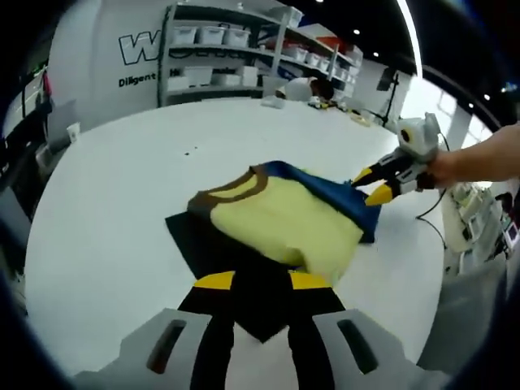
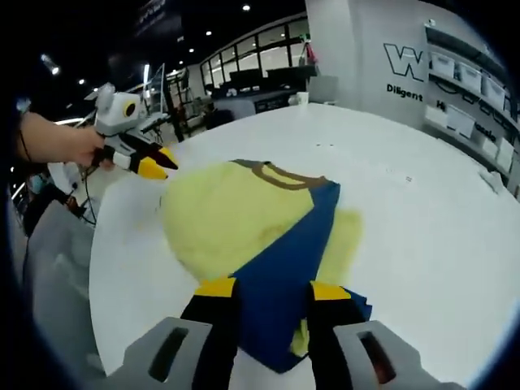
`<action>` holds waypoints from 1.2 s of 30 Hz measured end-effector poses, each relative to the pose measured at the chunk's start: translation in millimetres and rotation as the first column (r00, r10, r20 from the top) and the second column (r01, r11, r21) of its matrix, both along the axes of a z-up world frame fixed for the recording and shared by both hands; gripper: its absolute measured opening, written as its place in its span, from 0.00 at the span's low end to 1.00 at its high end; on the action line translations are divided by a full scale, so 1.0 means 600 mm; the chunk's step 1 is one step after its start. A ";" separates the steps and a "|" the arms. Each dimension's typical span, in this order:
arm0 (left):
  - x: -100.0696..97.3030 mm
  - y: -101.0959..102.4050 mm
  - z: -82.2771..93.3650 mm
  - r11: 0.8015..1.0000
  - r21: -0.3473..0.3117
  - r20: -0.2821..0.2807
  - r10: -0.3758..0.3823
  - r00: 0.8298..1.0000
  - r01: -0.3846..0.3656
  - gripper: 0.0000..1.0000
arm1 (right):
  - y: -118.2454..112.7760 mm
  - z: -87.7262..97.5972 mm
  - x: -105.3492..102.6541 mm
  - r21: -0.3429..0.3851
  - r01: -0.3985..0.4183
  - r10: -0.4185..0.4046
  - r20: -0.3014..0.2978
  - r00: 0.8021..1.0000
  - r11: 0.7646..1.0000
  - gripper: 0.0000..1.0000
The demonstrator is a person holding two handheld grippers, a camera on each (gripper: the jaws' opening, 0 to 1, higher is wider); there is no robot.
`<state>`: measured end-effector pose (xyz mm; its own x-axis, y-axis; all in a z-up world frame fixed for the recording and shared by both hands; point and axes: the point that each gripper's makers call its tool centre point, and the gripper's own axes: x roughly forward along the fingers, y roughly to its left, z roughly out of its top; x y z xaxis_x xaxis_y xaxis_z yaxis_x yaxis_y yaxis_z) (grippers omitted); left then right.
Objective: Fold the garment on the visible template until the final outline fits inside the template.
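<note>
White table (image 1: 122,211), broad and bare on all sides of the work; its curved edge runs near the right gripper (image 1: 375,184) in the left gripper view. Shelving (image 1: 244,57) with bins stands well beyond the far rim.

Garment (image 1: 280,219) lies mid-table on a black template (image 1: 203,244). Pale yellow body, brown collar (image 1: 236,191), blue panel folded over one side. The template's dark corner pokes out past the cloth toward the left gripper (image 1: 262,283).

Left gripper: jaws spread, held above the template's near corner, nothing between them. Right gripper: yellow tips at the blue edge, closed or not I cannot tell.

Right gripper view: blue panel (image 2: 284,268) runs up between its own parted jaws (image 2: 272,291); the left gripper (image 2: 154,165), held by a hand (image 2: 69,145), hovers beside the yellow cloth (image 2: 227,219), apart from it.
</note>
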<state>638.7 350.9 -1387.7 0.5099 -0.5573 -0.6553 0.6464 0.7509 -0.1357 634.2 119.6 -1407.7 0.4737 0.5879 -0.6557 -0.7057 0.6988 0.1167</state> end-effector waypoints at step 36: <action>-0.002 0.076 -0.016 0.995 0.071 0.006 0.067 0.998 -0.067 0.00 | -0.044 -0.012 -0.043 -0.011 0.036 -0.037 -0.026 0.999 0.999 0.00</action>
